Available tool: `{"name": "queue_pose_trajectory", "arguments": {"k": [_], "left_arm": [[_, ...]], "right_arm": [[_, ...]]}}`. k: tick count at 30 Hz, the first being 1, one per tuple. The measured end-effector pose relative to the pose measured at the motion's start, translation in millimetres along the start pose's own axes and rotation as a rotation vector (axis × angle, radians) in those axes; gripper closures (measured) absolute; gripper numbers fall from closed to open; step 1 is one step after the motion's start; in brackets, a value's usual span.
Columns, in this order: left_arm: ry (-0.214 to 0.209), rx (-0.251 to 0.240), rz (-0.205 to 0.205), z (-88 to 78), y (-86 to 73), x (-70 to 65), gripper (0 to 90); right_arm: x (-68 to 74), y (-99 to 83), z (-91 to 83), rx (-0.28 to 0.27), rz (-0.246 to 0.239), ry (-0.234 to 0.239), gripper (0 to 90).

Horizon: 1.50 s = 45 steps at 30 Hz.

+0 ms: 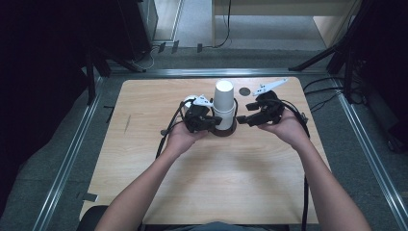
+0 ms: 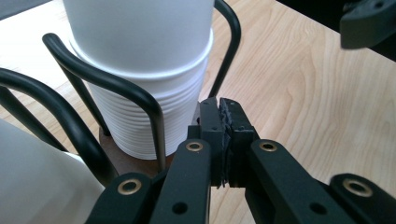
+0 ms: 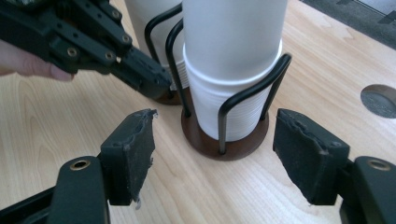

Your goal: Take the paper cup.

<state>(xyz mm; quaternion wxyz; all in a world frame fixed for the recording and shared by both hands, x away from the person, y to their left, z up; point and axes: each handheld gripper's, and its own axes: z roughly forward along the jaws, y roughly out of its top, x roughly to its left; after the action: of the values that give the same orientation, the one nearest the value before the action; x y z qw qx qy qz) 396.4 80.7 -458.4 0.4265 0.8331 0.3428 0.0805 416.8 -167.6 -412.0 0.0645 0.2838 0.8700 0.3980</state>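
Observation:
A tall stack of white paper cups (image 1: 223, 98) (image 2: 140, 70) (image 3: 233, 56) stands upright in a black wire holder with a round brown base (image 1: 223, 131) (image 3: 233, 149) at the middle back of the wooden table. My left gripper (image 1: 211, 124) (image 2: 222, 109) is at the holder's left side, low by the base. Its jaws are shut with nothing between them, close beside a wire. My right gripper (image 1: 240, 119) (image 3: 215, 116) is just right of the holder, open, with its pads apart and clear of the holder. A second white cup stack (image 3: 149, 14) (image 2: 37, 177) stands behind the left gripper (image 3: 144, 77).
A round grey hole (image 1: 245, 91) (image 3: 379, 100) sits in the table (image 1: 216, 183) behind the right gripper. Cables trail from both grippers towards the person. Bare wood lies between the holder and the near edge. Metal rails and dark stands ring the table.

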Motion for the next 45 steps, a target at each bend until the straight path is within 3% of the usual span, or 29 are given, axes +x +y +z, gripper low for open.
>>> {"name": "queue_pose_trajectory", "arguments": {"k": [3,8,12,23,37,41,45], "left_arm": [[0.017,0.003,-0.004,2.5,1.2,0.8,89.2],[0.038,-0.01,-0.009,2.8,5.4,-0.5,89.1],[0.032,-0.021,-0.031,3.1,6.2,0.7,89.1],[0.051,-0.018,-0.022,8.5,6.1,0.3,87.9],[0.051,-0.017,-0.024,8.6,5.5,0.0,86.5],[0.053,-0.02,-0.026,8.6,5.4,0.0,86.5],[0.052,-0.02,-0.025,8.7,5.2,0.1,85.7]], "right_arm": [[-3.1,6.5,3.3,-0.003,0.011,0.028,28.7],[-3.8,20.9,8.4,0.012,-0.027,0.015,27.5],[-7.6,30.3,10.9,0.006,-0.037,0.01,26.1],[-11.9,58.4,18.3,0.013,-0.056,0.015,20.5],[-7.3,91.5,29.5,0.037,-0.094,-0.018,19.9],[-6.6,95.5,35.2,0.062,-0.1,-0.029,21.2],[-6.2,97.5,37.2,0.068,-0.092,-0.026,30.7]]}}
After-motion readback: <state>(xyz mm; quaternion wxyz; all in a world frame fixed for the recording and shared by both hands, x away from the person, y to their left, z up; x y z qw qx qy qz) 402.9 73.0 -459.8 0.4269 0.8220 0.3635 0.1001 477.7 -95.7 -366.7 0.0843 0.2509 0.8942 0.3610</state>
